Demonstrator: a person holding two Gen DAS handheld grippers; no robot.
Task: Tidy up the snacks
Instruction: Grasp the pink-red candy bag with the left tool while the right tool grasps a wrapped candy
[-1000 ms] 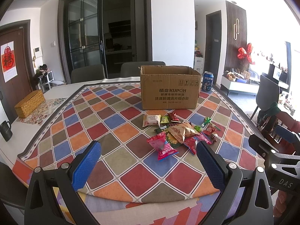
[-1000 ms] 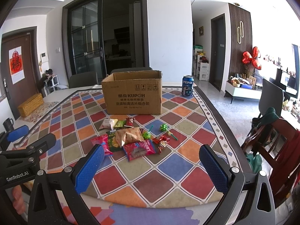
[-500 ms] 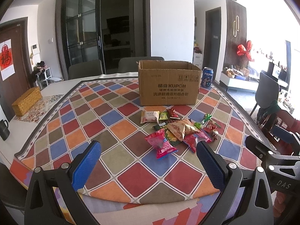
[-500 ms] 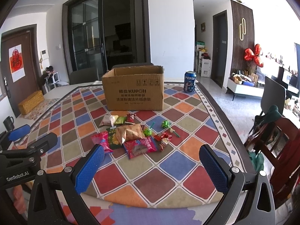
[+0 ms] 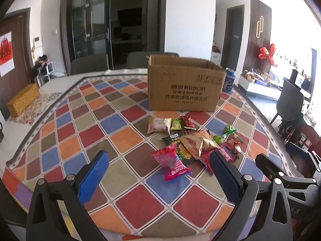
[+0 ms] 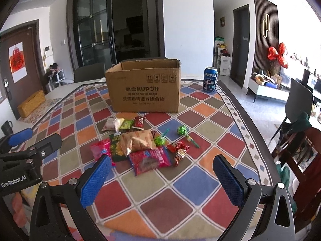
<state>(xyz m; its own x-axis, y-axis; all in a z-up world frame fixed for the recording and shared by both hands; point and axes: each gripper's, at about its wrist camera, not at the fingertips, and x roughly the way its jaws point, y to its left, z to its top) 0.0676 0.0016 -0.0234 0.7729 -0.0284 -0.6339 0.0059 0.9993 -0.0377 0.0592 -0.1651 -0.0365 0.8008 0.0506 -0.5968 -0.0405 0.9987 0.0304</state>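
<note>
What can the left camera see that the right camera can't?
Only the left wrist view shows the front of the white Denmark snack packet, with its printing facing the camera. Only the right wrist view shows the whole Pepsi can, which the left view half hides behind the box, and a black mug at the far left. Both show the open cardboard box, the pile of snacks, the checkered tablecloth and the yellow woven box. Both hand-held grippers, left and right, are open and empty.
</note>
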